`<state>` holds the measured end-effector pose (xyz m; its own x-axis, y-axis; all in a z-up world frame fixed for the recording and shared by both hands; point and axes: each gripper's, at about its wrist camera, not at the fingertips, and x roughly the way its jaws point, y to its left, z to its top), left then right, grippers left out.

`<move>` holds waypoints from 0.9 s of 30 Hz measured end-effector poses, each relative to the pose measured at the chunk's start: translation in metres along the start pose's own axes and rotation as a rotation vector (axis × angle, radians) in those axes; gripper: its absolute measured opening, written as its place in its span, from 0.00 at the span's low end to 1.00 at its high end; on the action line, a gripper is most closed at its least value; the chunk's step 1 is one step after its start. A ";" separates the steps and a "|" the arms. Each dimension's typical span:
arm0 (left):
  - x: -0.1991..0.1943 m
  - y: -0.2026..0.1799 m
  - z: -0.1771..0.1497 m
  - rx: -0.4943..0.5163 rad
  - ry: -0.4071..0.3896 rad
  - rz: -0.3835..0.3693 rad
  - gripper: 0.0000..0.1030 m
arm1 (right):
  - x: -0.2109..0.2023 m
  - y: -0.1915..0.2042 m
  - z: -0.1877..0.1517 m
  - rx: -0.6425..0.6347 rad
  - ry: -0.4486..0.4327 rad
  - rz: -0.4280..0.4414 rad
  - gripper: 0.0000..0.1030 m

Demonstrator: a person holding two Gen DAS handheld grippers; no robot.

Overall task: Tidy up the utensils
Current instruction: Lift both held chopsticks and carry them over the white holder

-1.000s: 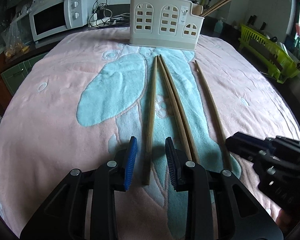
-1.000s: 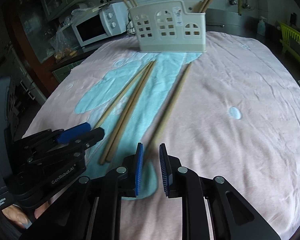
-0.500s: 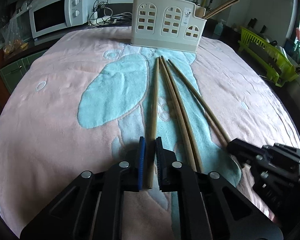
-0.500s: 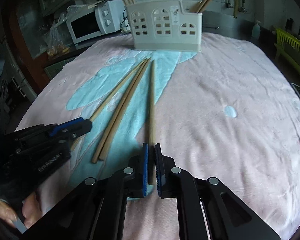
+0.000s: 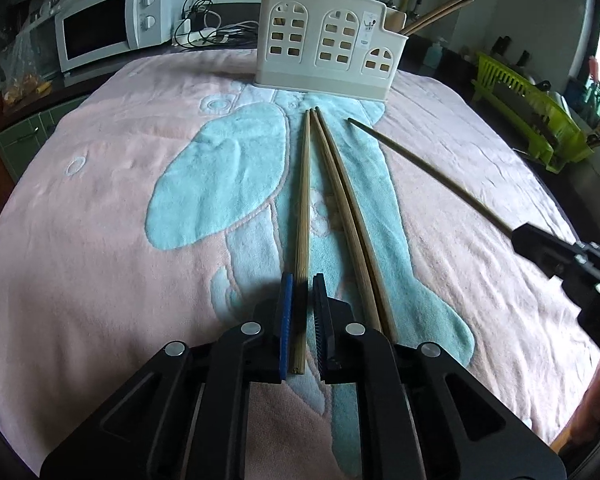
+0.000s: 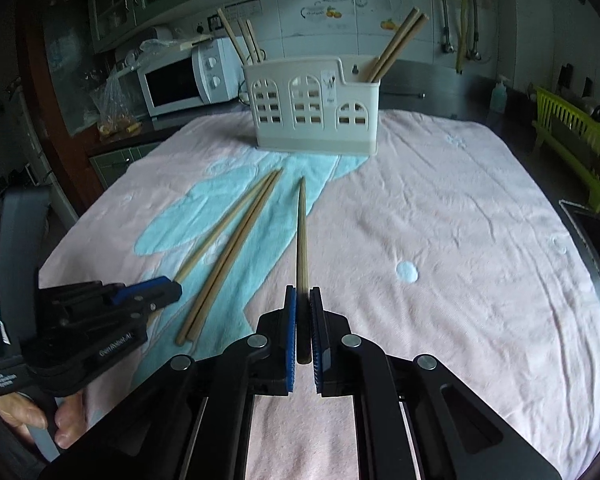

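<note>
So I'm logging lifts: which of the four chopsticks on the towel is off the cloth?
The chopstick clamped in the right gripper; its tip hangs above the towel, while the others lie flat.

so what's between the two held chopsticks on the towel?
A pair of loose chopsticks lying side by side on the towel, between the left tongs' chopstick and the right tongs' chopstick. The left wrist view shows it best.

Towel (image 5: 100,208): pale pink, light-blue patches, white outlines. Chopsticks (image 5: 304,200): tan wood. Utensil holder (image 5: 324,40): cream, arched window cut-outs. Gripper pads (image 6: 290,332): blue on black. Dish rack (image 5: 528,104): lime green. Microwave (image 5: 108,28): white.
</note>
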<state>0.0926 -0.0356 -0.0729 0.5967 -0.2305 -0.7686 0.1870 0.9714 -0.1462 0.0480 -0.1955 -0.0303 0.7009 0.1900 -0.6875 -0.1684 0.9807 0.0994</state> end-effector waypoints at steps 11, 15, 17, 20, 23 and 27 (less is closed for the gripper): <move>0.001 -0.001 0.006 -0.002 0.033 0.009 0.06 | -0.020 -0.002 0.023 -0.033 -0.085 0.006 0.06; -0.003 0.000 0.008 -0.005 0.025 -0.014 0.06 | -0.025 -0.005 0.030 -0.041 -0.107 0.005 0.06; -0.010 -0.002 0.012 0.005 -0.002 -0.013 0.06 | -0.028 -0.005 0.033 -0.047 -0.117 -0.001 0.06; -0.023 -0.003 0.020 0.016 -0.057 -0.009 0.06 | -0.031 -0.009 0.039 -0.044 -0.132 0.001 0.06; -0.036 -0.001 0.029 0.013 -0.121 -0.011 0.06 | -0.033 -0.010 0.046 -0.047 -0.148 0.003 0.06; -0.050 0.000 0.040 0.020 -0.215 -0.001 0.06 | -0.035 -0.009 0.056 -0.057 -0.171 0.014 0.06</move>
<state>0.0940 -0.0259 -0.0091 0.7492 -0.2401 -0.6174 0.2015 0.9704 -0.1329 0.0641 -0.2079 0.0334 0.8048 0.2139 -0.5536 -0.2148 0.9745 0.0643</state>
